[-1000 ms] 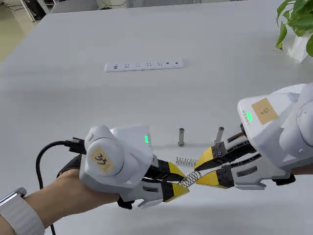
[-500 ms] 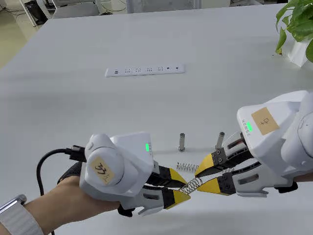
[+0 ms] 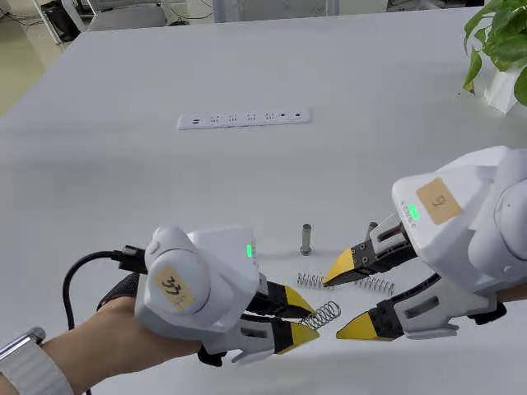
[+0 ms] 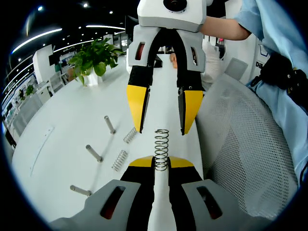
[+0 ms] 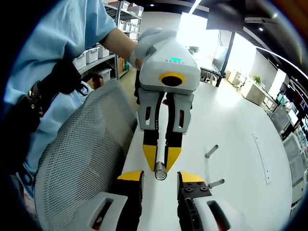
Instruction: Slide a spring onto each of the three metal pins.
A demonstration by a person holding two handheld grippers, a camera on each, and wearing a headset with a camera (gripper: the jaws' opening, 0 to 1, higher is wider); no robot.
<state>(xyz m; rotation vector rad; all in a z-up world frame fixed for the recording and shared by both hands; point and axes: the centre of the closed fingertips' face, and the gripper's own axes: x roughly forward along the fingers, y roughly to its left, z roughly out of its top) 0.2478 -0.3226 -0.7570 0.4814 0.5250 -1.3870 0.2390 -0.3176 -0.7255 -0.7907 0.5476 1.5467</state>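
Right gripper [image 3: 336, 309] newly off rightward-pointing spring [image 3: 323, 313]

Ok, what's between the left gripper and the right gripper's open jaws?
A spring: the left gripper grips one end, and the free end points into the gap between the right gripper's open jaws. The left gripper view shows this.

My right gripper [image 3: 337, 309] now wide open, jaws that were closed on the spring [image 3: 324, 313] end a second ago spread apart, spring left to my left gripper [image 3: 308, 319] alone
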